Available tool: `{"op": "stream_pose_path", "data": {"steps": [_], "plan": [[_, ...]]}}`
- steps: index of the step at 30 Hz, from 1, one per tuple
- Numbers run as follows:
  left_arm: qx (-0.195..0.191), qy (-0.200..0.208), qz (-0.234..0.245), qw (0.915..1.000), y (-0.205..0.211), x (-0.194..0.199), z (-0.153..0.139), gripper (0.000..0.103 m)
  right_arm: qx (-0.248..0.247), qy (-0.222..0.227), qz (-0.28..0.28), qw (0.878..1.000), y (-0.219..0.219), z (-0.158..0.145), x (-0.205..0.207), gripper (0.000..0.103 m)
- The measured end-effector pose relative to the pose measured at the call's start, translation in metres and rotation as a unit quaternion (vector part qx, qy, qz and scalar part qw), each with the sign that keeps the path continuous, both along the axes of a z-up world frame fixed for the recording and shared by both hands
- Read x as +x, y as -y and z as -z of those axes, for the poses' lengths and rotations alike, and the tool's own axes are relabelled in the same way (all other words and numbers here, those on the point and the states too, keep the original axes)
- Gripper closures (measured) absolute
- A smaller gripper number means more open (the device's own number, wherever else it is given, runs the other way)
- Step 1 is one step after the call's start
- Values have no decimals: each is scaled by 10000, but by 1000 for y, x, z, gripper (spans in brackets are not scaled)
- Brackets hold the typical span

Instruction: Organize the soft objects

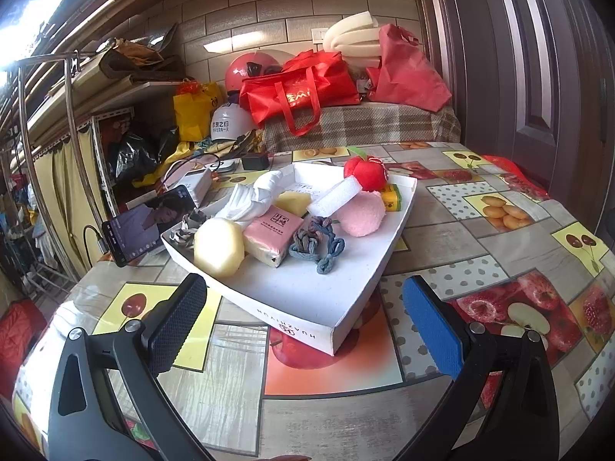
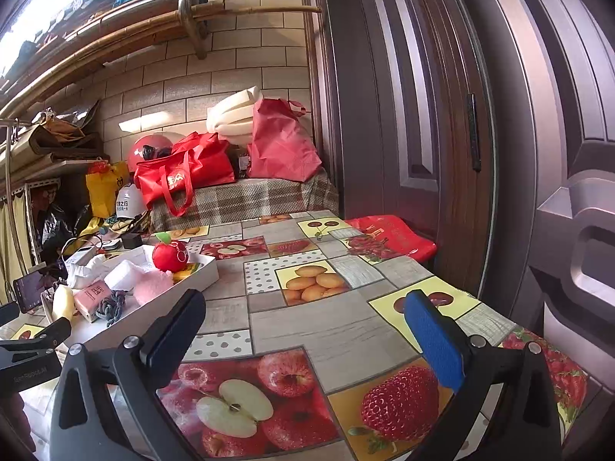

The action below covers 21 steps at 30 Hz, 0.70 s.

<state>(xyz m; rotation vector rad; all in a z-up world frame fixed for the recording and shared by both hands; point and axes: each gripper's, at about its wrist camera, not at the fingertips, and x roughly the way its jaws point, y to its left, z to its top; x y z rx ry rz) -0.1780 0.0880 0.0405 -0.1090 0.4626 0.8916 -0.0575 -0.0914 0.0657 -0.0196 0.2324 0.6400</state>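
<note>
Your left gripper (image 1: 305, 320) sits low over the fruit-print tablecloth (image 1: 442, 238), jaws spread wide with nothing between them, the near corner of the white tray (image 1: 307, 299) sitting right in that gap. Your right gripper (image 2: 307, 330) is off to the side over bare tablecloth, fingers equally wide apart and empty, the tray well to its left. Now into the tray: closest to you a pale yellow sponge (image 1: 218, 246), and touching its right side a pink tissue pack (image 1: 273, 233). Just right of that lies a blue-grey braided cord (image 1: 317, 244) (loose loops, resting flat on the tray floor). At the tray's left edge a small patterned hair tie (image 1: 186, 230) peeks out. Farther in, a white cloth (image 1: 255, 199) is heaped up, a small yellow foam piece (image 1: 294, 201) beside it, then a white foam block (image 1: 334, 196) lying slantwise, its end against a pink fluffy pad (image 1: 363, 213). At the far side a red plush apple (image 1: 365, 173) stands with its green leaf up, a yellow-green sponge (image 1: 392, 196) tucked beside it. Left of the tray, a phone (image 1: 150, 224) leans with its screen lit. Beyond the table, a red tote bag (image 1: 300, 90) rests on a plaid-covered surface (image 1: 361, 126).
</note>
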Motion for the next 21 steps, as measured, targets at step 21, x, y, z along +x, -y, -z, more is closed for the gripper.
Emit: {"op": "stream_pose_path", "data": {"steps": [21], "plan": [[48,-39,3,10000,3,2,1,0,78,-64,-26,9999,3,-1,5,0]]}}
